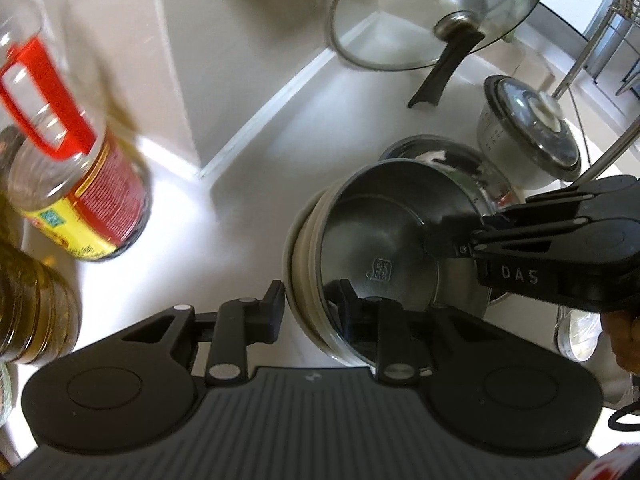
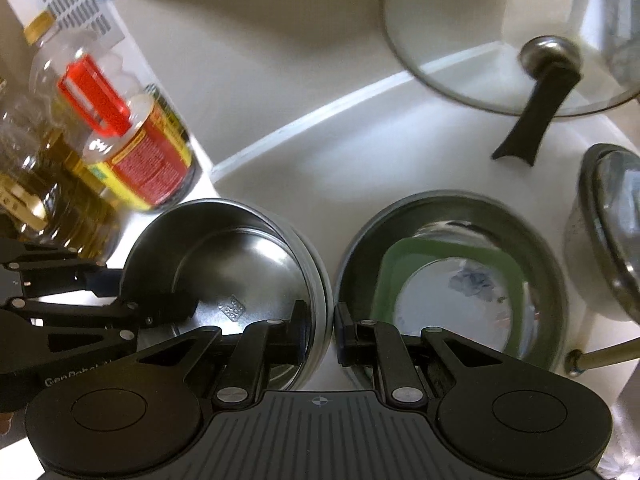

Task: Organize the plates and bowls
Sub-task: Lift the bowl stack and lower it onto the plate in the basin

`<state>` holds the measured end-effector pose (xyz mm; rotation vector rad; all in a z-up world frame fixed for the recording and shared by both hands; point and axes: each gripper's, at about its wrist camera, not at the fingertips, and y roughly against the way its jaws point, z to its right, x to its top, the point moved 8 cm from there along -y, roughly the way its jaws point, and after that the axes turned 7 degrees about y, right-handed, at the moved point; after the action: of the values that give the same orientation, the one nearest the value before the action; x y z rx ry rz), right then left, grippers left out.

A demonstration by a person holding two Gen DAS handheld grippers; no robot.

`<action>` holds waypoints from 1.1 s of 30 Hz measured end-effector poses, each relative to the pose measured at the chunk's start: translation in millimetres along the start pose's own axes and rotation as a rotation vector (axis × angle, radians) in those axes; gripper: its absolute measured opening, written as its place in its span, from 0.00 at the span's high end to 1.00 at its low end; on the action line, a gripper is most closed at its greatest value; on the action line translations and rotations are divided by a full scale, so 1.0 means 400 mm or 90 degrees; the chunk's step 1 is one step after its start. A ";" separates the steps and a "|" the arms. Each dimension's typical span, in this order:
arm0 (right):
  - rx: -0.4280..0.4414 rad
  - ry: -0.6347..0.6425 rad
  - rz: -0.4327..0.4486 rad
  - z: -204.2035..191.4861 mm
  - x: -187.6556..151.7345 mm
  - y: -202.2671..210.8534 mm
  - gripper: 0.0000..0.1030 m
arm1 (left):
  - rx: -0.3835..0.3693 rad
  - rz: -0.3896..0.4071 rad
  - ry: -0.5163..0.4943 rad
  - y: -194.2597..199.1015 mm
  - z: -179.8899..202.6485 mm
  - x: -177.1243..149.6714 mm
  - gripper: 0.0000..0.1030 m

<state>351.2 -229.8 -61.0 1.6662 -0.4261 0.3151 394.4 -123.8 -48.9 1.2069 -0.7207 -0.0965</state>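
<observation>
A steel bowl point(image 1: 384, 248) sits on top of a stack of white plates point(image 1: 298, 272) on the white counter. My left gripper point(image 1: 314, 308) straddles the near edge of the stack, one finger outside the plates, one inside the bowl. My right gripper point(image 2: 322, 326) clamps the bowl's point(image 2: 240, 264) right rim, one finger inside, one outside; it also shows from the right in the left wrist view point(image 1: 452, 236). My left gripper shows at the bowl's left rim in the right wrist view point(image 2: 120, 296). A second steel bowl point(image 2: 452, 276) stands right of it, holding a green-rimmed container point(image 2: 452, 296).
Oil bottles point(image 1: 76, 184) stand at the left by the wall corner. A glass lid with a black handle point(image 1: 436, 16) leans on the back wall. A lidded steel pot point(image 1: 532, 136) stands at the right, with a wire dish rack point(image 1: 616, 28) beyond.
</observation>
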 end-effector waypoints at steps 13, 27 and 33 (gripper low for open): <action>-0.068 -0.065 0.024 0.163 -0.015 0.074 0.86 | -0.052 0.002 -0.064 -0.050 0.171 0.081 0.76; -0.118 -0.125 0.006 0.318 -0.058 0.087 0.87 | -0.091 -0.052 -0.099 -0.162 0.290 0.088 0.77; -0.115 -0.134 -0.008 0.335 -0.064 0.065 0.87 | -0.086 -0.066 -0.097 -0.189 0.291 0.092 0.77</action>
<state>311.5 -362.7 -67.9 1.5286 -0.5834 0.0888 381.3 -263.5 -79.0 1.1144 -0.7716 -0.3212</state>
